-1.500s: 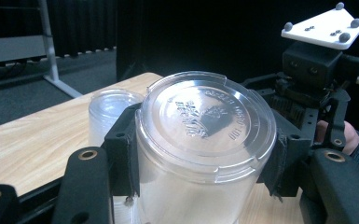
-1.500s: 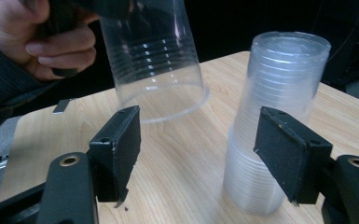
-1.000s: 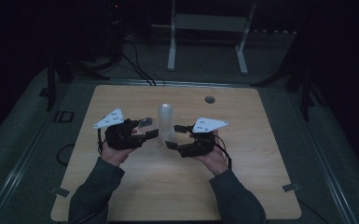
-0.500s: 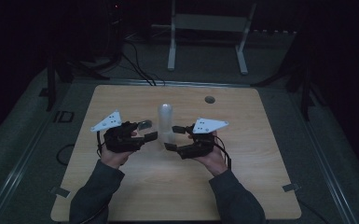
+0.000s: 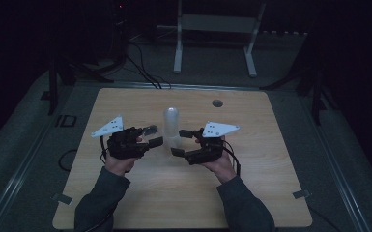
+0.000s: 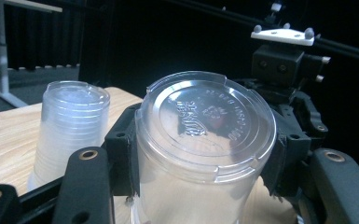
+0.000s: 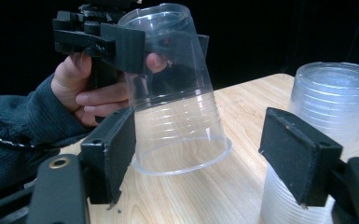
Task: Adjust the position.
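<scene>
Pinched 1 clear cup (image 7: 175, 102) upside down in the left gripper (image 5: 153, 135), tight near the closed end and tilted a little. Held the right gripper (image 7: 205, 156) wide open, grasping nothing, with the cup's rim just ahead of the gap, nearer its left jaw. Left the stack of cups (image 7: 328, 107) standing on the table (image 5: 270, 193), just beside its right jaw. Looked like the step of taking 1 cup away from the stack. Next, most likely: shut the right jaws softly on the rim end, or set the cup down away from the stack, without squashing it.
</scene>
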`<state>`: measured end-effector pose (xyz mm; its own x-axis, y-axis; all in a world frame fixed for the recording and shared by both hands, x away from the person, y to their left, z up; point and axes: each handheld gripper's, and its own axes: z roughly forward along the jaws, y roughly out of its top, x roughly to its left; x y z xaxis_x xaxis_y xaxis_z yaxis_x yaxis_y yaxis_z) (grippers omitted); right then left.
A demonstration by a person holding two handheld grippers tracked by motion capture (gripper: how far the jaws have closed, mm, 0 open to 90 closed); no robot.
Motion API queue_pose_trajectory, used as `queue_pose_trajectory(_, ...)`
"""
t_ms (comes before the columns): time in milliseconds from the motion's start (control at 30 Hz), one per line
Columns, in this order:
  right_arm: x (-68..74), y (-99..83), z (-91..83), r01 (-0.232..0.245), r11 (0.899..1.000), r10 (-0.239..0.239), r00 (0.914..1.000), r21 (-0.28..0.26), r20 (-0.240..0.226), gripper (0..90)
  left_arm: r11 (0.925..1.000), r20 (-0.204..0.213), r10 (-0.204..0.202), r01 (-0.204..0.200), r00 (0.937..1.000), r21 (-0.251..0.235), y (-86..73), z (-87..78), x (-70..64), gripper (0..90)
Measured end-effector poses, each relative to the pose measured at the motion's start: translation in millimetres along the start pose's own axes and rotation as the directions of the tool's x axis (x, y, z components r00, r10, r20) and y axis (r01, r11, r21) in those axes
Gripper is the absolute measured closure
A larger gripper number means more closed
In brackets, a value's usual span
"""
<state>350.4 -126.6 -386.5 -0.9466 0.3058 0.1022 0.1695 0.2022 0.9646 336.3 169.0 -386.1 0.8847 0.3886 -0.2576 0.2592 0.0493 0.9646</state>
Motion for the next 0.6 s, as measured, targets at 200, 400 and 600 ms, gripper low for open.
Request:
queue_pose_trajectory(200, 0.8, 0.6, 2.0, -0.016, 1.000, 0.016, 0.9997, -0.025, -0.020, 22.7, 0.9994, 0.020, -0.017, 0.018, 0.9997, -0.029, -1.2, -1.6, 0.6, 41.1)
queue_pose_trajectory(400, 2.7, 1.5, 5.2, -0.023, 0.999, 0.020, 0.9988, -0.047, -0.045, 20.4, 0.9983, 0.042, -0.031, 0.033, 0.9986, -0.048, -2.2, -1.1, 0.8, 41.1)
queue_pose_trajectory(600, 4.5, 1.7, 8.5, -0.023, 0.998, 0.019, 0.9979, -0.061, -0.062, 20.4, 0.9962, 0.063, -0.050, 0.054, 0.9967, -0.068, -3.7, -0.4, 1.6, 41.2)
